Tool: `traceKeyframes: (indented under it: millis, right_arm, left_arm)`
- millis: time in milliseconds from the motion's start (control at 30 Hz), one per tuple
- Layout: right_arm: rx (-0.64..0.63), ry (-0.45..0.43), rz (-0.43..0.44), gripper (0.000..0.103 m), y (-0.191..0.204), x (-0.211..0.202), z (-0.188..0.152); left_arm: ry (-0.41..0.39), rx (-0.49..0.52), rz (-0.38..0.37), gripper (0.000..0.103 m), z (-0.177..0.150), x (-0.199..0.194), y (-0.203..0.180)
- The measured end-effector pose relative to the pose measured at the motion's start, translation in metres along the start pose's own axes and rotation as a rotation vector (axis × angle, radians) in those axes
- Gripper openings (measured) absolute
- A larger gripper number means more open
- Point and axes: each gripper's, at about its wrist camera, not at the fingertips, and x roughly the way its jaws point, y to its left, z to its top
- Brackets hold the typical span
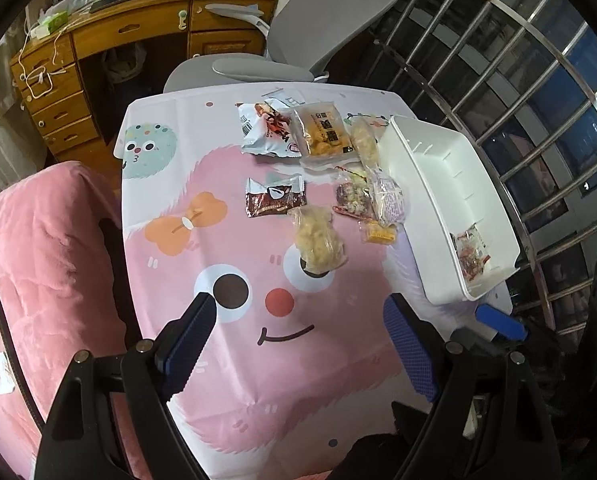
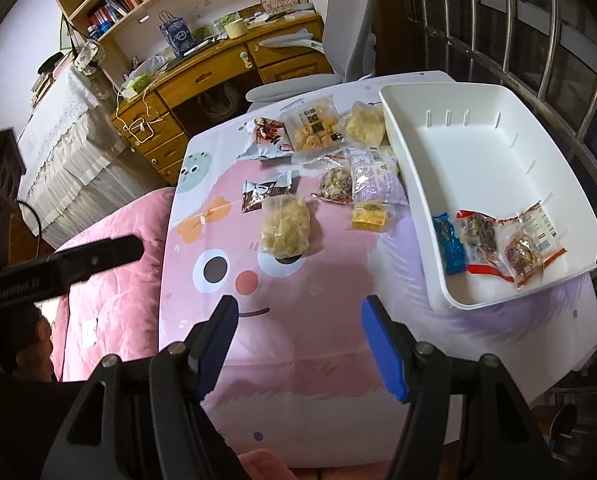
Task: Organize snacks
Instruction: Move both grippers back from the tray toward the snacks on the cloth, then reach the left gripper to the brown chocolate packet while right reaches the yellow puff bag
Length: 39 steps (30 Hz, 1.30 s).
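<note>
Several snack packets lie on the pink cartoon tablecloth (image 1: pixel 258 360) (image 2: pixel 298 344). Nearest is a clear bag of pale puffed snacks (image 1: pixel 318 240) (image 2: pixel 284 226), with a brown chocolate packet (image 1: pixel 275 197) (image 2: pixel 263 192) behind it and a small yellow packet (image 1: pixel 378 233) (image 2: pixel 370 218) to its right. A white bin (image 1: pixel 438 184) (image 2: pixel 498 152) on the right holds a blue packet (image 2: pixel 449 248) and red-trimmed packets (image 1: pixel 471 254) (image 2: pixel 514 248). My left gripper (image 1: pixel 298 320) hangs open and empty above the cloth, short of the snacks. My right gripper (image 2: pixel 298 320) is likewise open and empty.
A grey office chair (image 1: pixel 298 32) (image 2: pixel 350 32) and a cluttered wooden desk (image 1: pixel 130 28) (image 2: pixel 218 72) stand behind the table. A pink blanket (image 1: pixel 46 272) (image 2: pixel 110 280) lies to the left, metal window bars (image 1: pixel 518 60) to the right. The other gripper's black arm (image 2: pixel 78 264) crosses the right wrist view's left side.
</note>
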Motion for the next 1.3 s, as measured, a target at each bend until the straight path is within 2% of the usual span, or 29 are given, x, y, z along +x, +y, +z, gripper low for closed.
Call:
traceKeyframes:
  millis: [200,533,733,1000,1167,1300]
  right_arm:
    - [-0.041,0.042,0.008,0.065,0.011,0.012,0.003]
    - [-0.15,0.047,0.061,0.065,0.023,0.043,0.027]
    - [-0.2,0.066,0.077,0.065,0.024,0.077,0.038]
    - [-0.244,0.047,0.055,0.065,0.018,0.125,0.046]
    - [-0.241,0.034,0.04,0.065,0.016,0.151,0.05]
    - [-0.255,0.04,0.059,0.065,0.018,0.169,0.05]
  left_arm:
    - [0.02,-0.069,-0.004,0.085,0.018,0.003,0.003]
    - [0.032,-0.103,0.074,0.085,0.056,0.023,0.002]
    - [0.077,-0.152,0.097,0.085,0.079,0.061,0.005]
    - [0.12,-0.213,0.124,0.085,0.102,0.117,0.012]
    - [0.161,-0.216,0.133,0.085,0.11,0.148,0.017]
    - [0.199,-0.214,0.138,0.085,0.114,0.173,0.023]
